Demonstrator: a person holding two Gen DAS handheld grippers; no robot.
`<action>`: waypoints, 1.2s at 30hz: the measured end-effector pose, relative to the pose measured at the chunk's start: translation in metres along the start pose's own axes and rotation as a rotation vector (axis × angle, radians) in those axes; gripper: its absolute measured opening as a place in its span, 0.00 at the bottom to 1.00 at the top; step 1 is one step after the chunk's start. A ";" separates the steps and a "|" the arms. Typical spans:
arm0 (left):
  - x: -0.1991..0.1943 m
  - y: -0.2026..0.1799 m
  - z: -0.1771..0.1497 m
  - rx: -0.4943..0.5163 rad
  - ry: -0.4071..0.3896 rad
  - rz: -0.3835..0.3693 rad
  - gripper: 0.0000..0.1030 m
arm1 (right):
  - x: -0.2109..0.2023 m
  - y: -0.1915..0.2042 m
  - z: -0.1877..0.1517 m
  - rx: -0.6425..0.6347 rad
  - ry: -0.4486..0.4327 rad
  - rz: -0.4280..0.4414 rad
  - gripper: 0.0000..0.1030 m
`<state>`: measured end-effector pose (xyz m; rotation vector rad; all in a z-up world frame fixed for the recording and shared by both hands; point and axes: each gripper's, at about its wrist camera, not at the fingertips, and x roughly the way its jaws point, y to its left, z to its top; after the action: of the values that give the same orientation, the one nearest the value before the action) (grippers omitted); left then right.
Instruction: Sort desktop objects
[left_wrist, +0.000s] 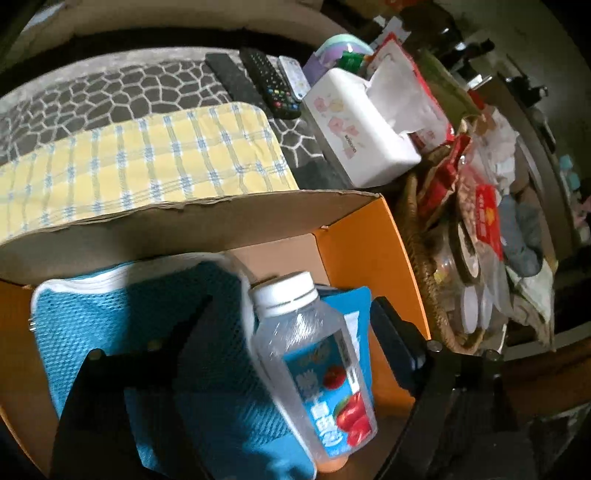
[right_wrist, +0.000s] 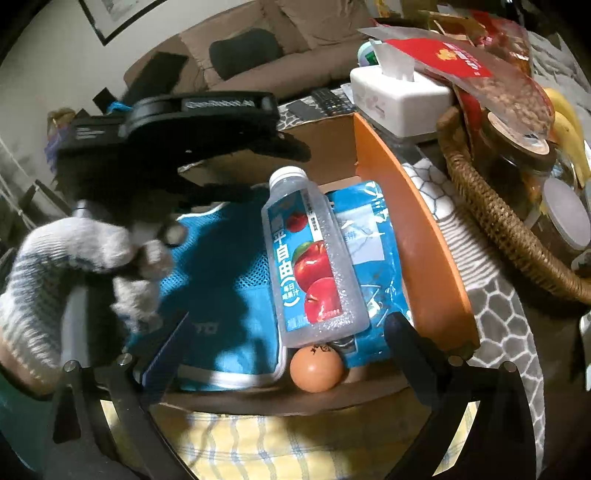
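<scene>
Table: patterned cloth (left_wrist: 122, 92), cluttered.
Box (right_wrist: 424, 236): holds bottle (right_wrist: 314, 258) lying on blue pouch (right_wrist: 229, 295), egg (right_wrist: 316, 369) at its base.
Left gripper (left_wrist: 291, 343): spread, bottle between, untouched.
Right gripper (right_wrist: 291, 343): spread, empty.

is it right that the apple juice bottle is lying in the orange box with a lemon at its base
Not quite: the apple juice bottle does lie in the orange box, but the thing at its base is a brown egg, not a lemon. The right wrist view shows it.
</scene>
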<state>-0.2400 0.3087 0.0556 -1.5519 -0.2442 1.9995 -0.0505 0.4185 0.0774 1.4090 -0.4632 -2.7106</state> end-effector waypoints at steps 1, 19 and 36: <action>-0.005 0.000 -0.002 0.007 -0.003 0.002 0.83 | 0.001 0.002 0.001 -0.006 0.001 -0.005 1.00; -0.143 0.042 -0.092 0.063 -0.129 0.011 0.98 | 0.006 0.033 -0.002 -0.115 -0.043 -0.117 1.00; -0.171 0.092 -0.188 -0.041 -0.158 0.100 1.00 | -0.001 0.052 -0.011 -0.110 -0.055 -0.125 1.00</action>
<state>-0.0710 0.1013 0.0943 -1.4575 -0.2769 2.2113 -0.0462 0.3661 0.0874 1.3837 -0.2320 -2.8296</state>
